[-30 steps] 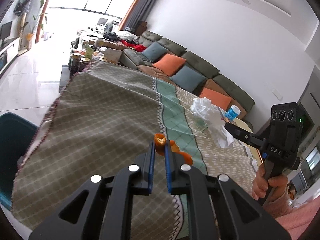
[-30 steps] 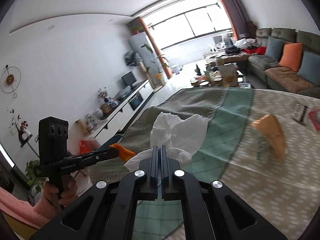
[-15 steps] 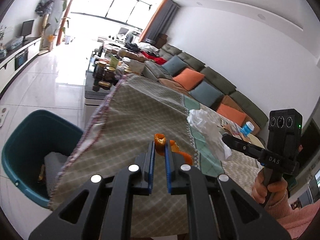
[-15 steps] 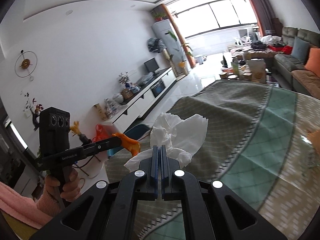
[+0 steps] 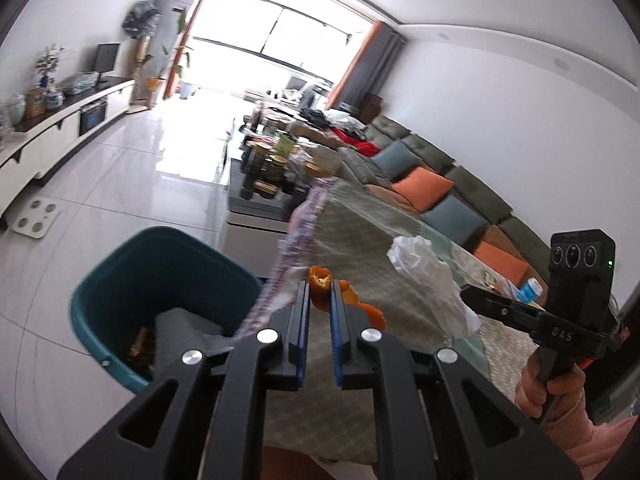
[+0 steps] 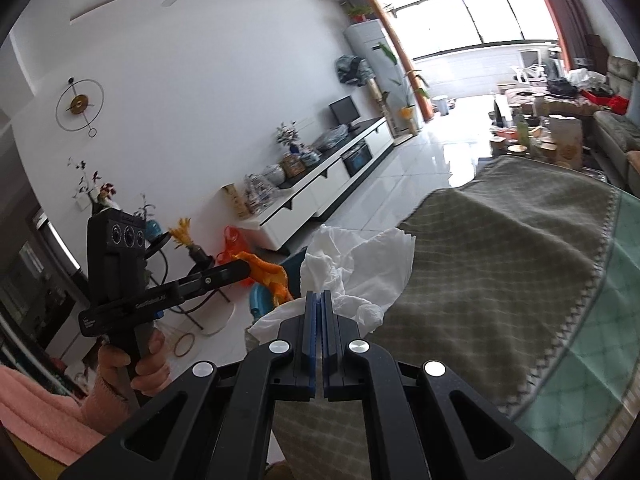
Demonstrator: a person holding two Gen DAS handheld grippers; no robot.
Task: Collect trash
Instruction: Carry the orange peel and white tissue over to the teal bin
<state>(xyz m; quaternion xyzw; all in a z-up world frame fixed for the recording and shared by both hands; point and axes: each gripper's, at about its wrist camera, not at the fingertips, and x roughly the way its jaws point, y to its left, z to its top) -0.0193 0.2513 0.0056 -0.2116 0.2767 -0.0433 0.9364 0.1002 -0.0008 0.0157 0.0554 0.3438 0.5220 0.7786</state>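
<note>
My left gripper (image 5: pixel 320 292) is shut on an orange peel (image 5: pixel 321 285), held in the air at the table's left edge, just right of a teal trash bin (image 5: pixel 120 280). My right gripper (image 6: pixel 319 300) is shut on a crumpled white tissue (image 6: pixel 360 264), held over the tablecloth's edge. In the left wrist view the tissue (image 5: pixel 428 276) hangs from the right gripper (image 5: pixel 466 294). In the right wrist view the peel (image 6: pixel 268 272) hangs from the left gripper (image 6: pixel 244 266), with a bit of the bin (image 6: pixel 260 300) below it.
The bin holds a grey lump (image 5: pixel 180 332) and brown scraps. The table carries a checked olive cloth (image 6: pixel 500 260) with a green stripe. A low cluttered coffee table (image 5: pixel 264 184), a sofa (image 5: pixel 440 188) and a white TV cabinet (image 6: pixel 320 188) stand around on a glossy floor.
Both grippers have swung left from over the table toward its edge with their loads. The teal bin has come into view below the left gripper.
</note>
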